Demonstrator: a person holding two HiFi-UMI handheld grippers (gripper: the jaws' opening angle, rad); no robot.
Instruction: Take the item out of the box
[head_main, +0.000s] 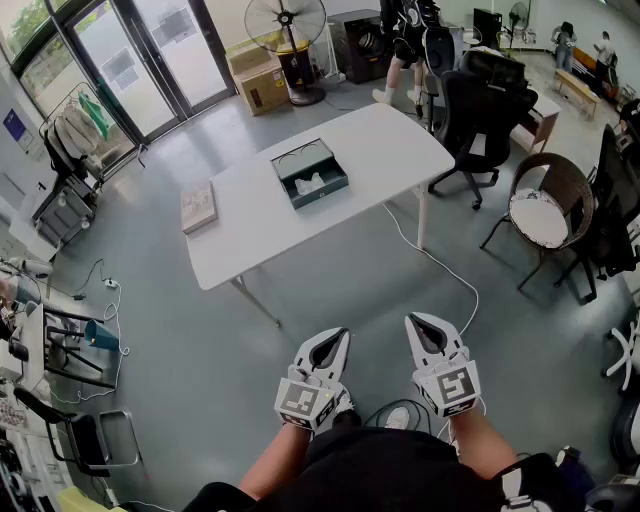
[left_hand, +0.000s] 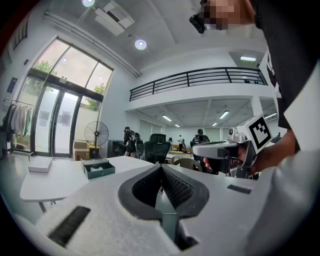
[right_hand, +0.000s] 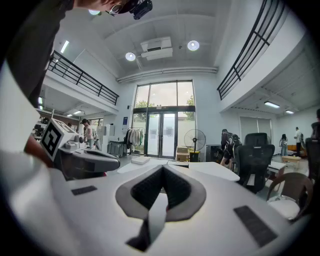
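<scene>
Well Short of the Table, Both Grippers Shut and Empty

Down at the bottom of the head view, the left gripper (head_main: 338, 334) and the right gripper (head_main: 412, 321) were held side by side just in front of the person's body. A small gap lay between them, and both pointed roughly level toward the table. Each gripper's own view showed its jaws closed tip to tip, with nothing caught between the ridged pads. Neither gripper touched anything.

Bare grey floor lay between them and the white table (head_main: 390, 140). A white cable (head_main: 440, 266) ran across that floor from under the table's right side. The box (head_main: 310, 173), dark green and open at the top, sat near the middle of the tabletop, well apart from both grippers. The item (head_main: 313, 184) lay inside it as a pale shape against the dark lining; what it was could not be told. A flat book-like object (head_main: 198, 206) rested toward the table's left end, apart from the box.

Beyond the table's right end stood a black office chair (head_main: 472, 115). A wicker chair (head_main: 560, 165) with a white cushion stood further right. Behind the table a pedestal fan (head_main: 286, 22) stood beside stacked cardboard boxes (head_main: 262, 85), with glass doors (head_main: 150, 60) to their left. A second person (head_main: 405, 50) was on foot at the far side of the room.
</scene>
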